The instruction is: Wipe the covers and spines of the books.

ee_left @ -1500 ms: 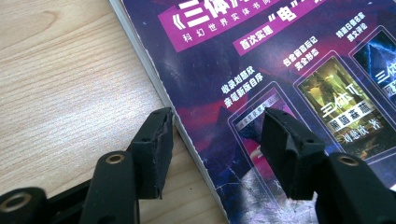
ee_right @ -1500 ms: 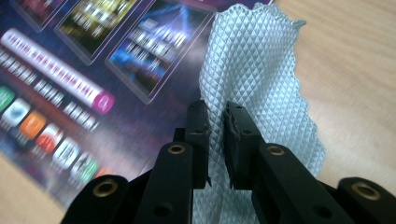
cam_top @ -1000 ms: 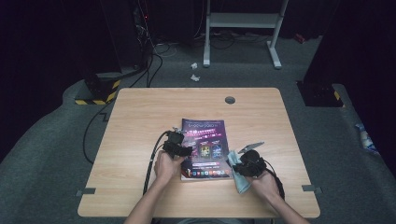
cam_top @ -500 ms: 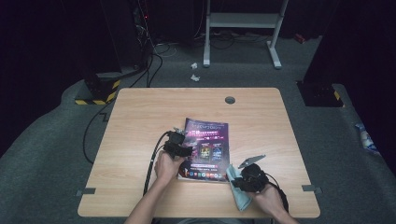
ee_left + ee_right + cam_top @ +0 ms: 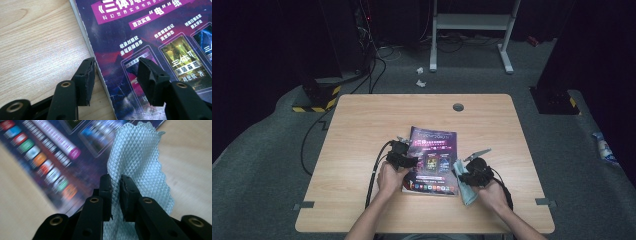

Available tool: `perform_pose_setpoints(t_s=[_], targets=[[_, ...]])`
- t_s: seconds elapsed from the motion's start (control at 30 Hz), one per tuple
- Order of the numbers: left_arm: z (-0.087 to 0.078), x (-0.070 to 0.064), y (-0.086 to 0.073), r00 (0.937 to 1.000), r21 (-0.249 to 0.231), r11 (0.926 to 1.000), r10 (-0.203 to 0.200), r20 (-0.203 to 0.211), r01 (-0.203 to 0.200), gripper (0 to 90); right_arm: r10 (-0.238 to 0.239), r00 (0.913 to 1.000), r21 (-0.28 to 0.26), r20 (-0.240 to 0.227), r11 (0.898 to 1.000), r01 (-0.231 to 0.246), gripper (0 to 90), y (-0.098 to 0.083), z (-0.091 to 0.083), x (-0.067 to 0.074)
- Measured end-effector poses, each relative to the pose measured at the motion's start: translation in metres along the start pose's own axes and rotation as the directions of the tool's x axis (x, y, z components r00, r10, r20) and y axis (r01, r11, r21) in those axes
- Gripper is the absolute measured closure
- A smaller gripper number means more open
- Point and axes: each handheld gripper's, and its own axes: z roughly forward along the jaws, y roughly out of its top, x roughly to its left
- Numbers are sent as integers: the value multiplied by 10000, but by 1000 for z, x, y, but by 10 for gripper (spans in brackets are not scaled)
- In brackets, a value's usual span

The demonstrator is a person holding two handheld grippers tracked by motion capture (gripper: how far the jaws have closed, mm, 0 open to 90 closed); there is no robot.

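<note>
Cloth (image 5: 140, 157) pinched in right gripper (image 5: 115, 185).

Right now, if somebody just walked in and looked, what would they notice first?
Probably the bright purple magazine lying near the middle of the wooden table. Next, the pale blue waffle cloth pinched in the right tool at the magazine's right edge. The left tool has its jaws apart, straddling the magazine's left edge.

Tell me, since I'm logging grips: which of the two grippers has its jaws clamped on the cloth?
The right gripper: its jaws pinch the pale blue cloth. The left gripper stands open astride the magazine edge, holding nothing.
</note>
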Motion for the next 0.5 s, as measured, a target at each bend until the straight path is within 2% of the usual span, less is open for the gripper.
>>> perform_pose_setpoints(t_s=[0.07,0.1,0.13,0.23,0.37,0.5], targets=[[0,1,0,9999,-9,10000,-69,93,69,478,50,9997,26,252,10000,-51,804,11,5,-8],[0,1,0,9999,-22,10000,-65,103,65,478,234,9994,6,236,9997,-235,804,16,7,-11],[0,2,-1,9999,-34,10000,-45,121,46,478,328,9986,-31,409,9995,-327,804,25,11,-18],[0,3,-1,9999,-49,10000,-40,169,40,477,518,9973,-23,525,9987,-517,804,33,15,-25],[1,3,-1,9996,-62,9999,-134,259,136,472,1016,9913,-259,838,9947,-997,804,52,25,-40],[1,3,-1,9996,-88,9999,-140,250,142,470,1316,9861,-418,1010,9909,-1279,803,63,30,-48]])
